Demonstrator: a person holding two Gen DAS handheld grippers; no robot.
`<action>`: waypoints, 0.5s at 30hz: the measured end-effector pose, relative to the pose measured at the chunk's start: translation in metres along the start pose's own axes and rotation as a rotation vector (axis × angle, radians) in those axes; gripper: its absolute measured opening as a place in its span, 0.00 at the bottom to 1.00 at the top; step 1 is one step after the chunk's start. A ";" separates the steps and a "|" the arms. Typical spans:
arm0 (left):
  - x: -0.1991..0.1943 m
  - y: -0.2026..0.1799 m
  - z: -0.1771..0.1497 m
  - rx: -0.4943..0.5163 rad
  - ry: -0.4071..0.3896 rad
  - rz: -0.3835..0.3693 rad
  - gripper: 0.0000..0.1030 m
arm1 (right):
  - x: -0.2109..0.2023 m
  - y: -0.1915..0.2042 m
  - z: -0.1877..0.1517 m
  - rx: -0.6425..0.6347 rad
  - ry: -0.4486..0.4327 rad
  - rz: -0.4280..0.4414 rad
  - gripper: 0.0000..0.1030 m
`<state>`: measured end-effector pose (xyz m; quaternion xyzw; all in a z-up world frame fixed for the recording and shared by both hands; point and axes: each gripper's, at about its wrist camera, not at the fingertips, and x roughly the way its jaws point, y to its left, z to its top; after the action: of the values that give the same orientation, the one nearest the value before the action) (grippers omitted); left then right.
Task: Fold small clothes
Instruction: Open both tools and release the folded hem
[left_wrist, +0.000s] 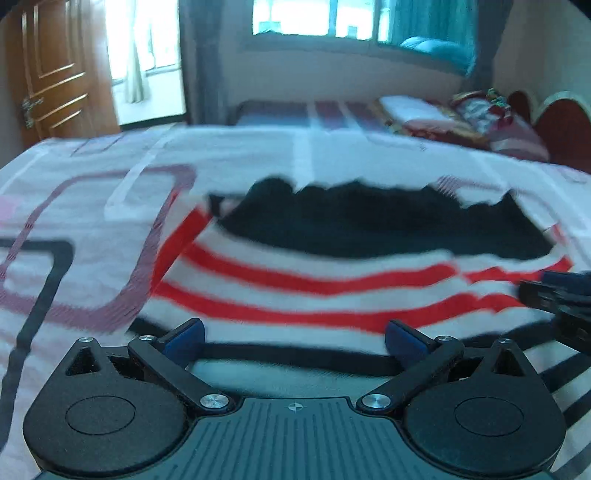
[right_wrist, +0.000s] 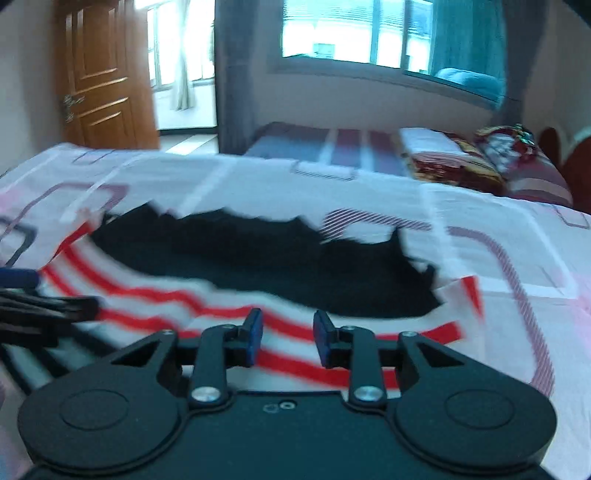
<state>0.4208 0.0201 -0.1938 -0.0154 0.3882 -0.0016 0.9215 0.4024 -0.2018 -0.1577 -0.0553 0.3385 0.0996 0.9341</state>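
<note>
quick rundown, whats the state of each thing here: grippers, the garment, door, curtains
left gripper: jaws wide open, above the striped hem, holding nothing
right gripper: jaws narrow, still a gap, over the garment; grip unclear
garment: spread on the bed, not folded, black part on the far side, red and white stripes near
door: open
curtains: drawn aside

No words, brands or numbers can be read anywhere here. Both views are too blurred for lettering to show.
</note>
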 end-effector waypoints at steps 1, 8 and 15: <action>0.001 0.008 -0.005 -0.022 -0.002 -0.011 1.00 | 0.000 0.002 -0.004 -0.021 0.005 -0.017 0.31; -0.014 0.021 -0.016 -0.020 -0.005 -0.001 1.00 | 0.000 -0.044 -0.031 0.032 0.055 -0.148 0.30; -0.052 0.017 -0.021 -0.010 -0.059 -0.010 1.00 | -0.032 -0.037 -0.040 0.065 0.018 -0.181 0.32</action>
<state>0.3694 0.0372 -0.1724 -0.0220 0.3609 -0.0039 0.9323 0.3615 -0.2497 -0.1663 -0.0563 0.3434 0.0033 0.9375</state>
